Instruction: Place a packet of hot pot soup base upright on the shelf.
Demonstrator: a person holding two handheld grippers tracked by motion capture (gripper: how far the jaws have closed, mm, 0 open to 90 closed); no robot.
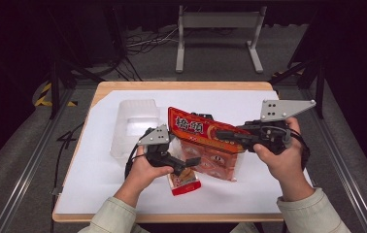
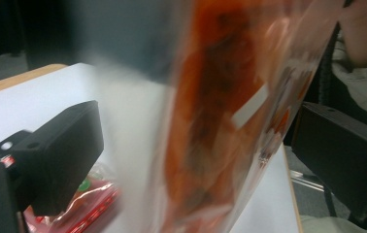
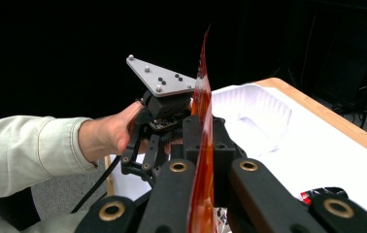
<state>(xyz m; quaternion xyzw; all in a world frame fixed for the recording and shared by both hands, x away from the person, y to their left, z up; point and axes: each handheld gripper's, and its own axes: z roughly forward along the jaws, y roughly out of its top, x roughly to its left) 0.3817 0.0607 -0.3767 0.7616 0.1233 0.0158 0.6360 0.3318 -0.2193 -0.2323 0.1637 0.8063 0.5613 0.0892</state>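
Above table, right claw (image 1: 227,134) pinching bag (image 1: 206,141)

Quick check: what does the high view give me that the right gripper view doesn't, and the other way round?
High view: the red snack bag's printed face, its clear lower half, a small red packet on the table beneath it, and the right gripper from above.
Right gripper view: the bag edge-on, clamped between the right gripper's fingers.
Both: the bag, the clear plastic tray, the left gripper open around the bag's lower part, and the white table.
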